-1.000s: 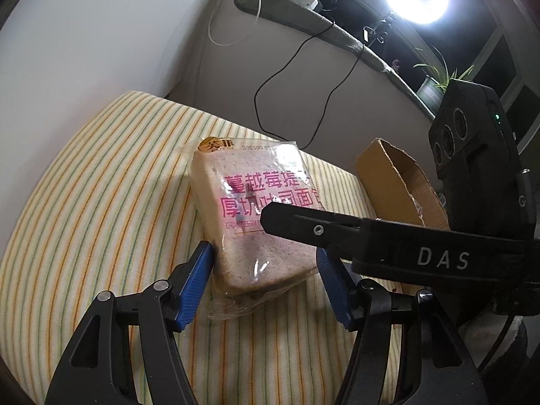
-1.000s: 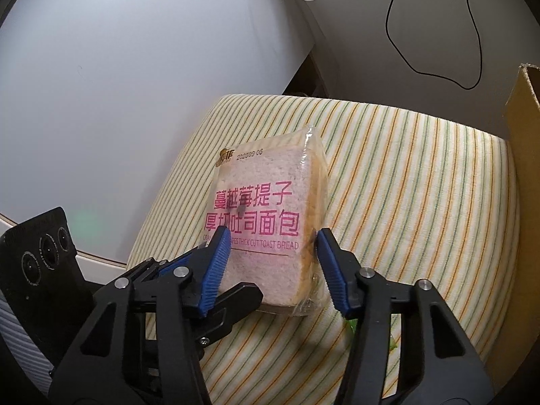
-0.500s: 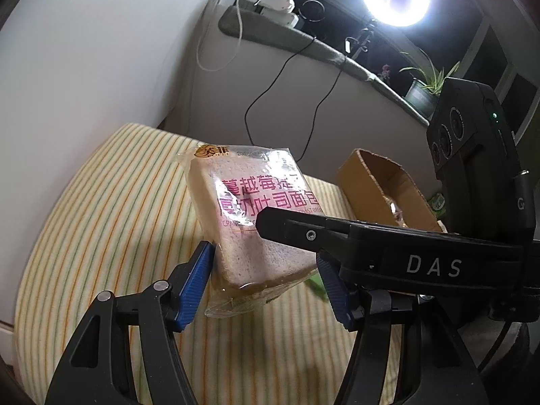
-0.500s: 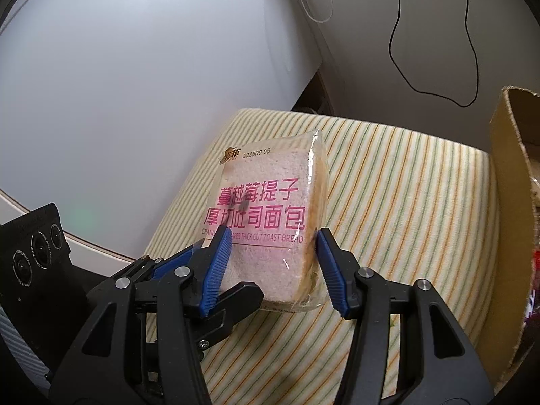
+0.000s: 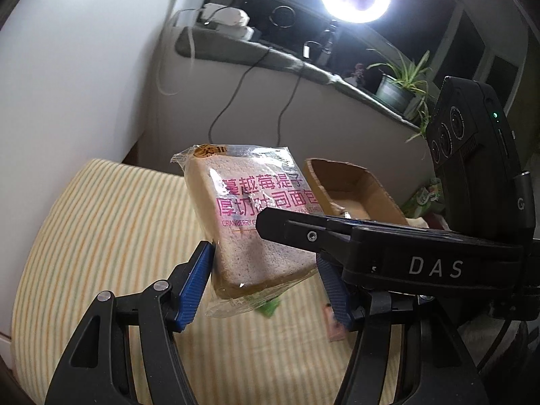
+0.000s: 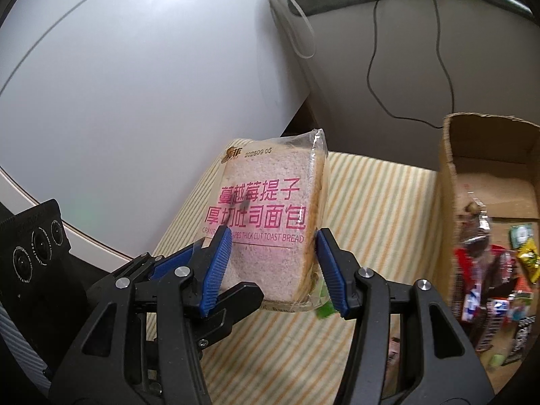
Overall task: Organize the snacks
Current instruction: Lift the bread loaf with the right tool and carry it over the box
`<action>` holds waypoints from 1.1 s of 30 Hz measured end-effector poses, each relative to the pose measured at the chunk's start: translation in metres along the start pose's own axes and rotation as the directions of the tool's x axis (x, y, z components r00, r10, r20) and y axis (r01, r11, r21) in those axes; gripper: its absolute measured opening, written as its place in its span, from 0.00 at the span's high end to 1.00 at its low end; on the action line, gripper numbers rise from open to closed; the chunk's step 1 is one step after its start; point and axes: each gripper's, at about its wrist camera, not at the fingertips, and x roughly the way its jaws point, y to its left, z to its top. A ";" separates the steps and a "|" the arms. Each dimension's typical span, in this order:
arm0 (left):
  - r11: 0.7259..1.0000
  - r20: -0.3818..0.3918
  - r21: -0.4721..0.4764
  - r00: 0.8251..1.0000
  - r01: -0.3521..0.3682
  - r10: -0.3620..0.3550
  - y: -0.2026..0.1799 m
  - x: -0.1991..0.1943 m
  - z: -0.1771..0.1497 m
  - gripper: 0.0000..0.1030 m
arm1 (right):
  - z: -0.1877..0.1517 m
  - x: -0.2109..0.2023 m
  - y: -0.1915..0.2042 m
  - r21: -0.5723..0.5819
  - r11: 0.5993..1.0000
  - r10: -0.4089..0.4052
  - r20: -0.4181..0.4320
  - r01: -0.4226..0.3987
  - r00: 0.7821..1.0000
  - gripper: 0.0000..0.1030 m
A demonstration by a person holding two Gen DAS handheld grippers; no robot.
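A clear-wrapped pack of thick-cut toast bread [image 5: 249, 222] with pink lettering hangs tilted in the air above the striped cushion [image 5: 101, 236]. My left gripper [image 5: 265, 276] is shut on its lower part, a blue pad against each side. My right gripper [image 6: 275, 266] is shut on the same bread pack [image 6: 270, 216], and its black finger [image 5: 303, 233] crosses in front of the pack in the left wrist view. The left gripper's finger [image 6: 236, 300] shows under the pack in the right wrist view.
An open cardboard box [image 6: 449, 175] stands to the right on the cushion [image 6: 381, 202], with several snack packets [image 6: 499, 287] inside. A small green item [image 5: 268, 308] and a pinkish packet [image 5: 334, 324] lie on the cushion below the bread. A white wall is on the left.
Both grippers have risen with the bread pack, which has left the cushion and now hangs above it. The cardboard box has come further into view on the right.
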 end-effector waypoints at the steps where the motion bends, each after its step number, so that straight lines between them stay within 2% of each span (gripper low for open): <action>1: 1.000 0.000 0.006 1.000 0.006 -0.006 -0.005 0.003 0.001 0.40 | -0.001 -0.004 -0.002 0.001 1.000 -0.002 0.004 0.002 1.000 0.47; 24: 0.983 -0.060 0.153 0.994 0.101 -0.093 -0.115 0.071 0.032 0.40 | -0.009 -0.098 -0.102 0.099 0.992 -0.092 0.101 0.082 0.991 0.47; 33: 0.972 -0.114 0.204 0.989 0.114 -0.093 -0.147 0.106 0.036 0.40 | -0.008 -0.109 -0.143 0.150 0.982 -0.131 0.101 0.115 0.986 0.47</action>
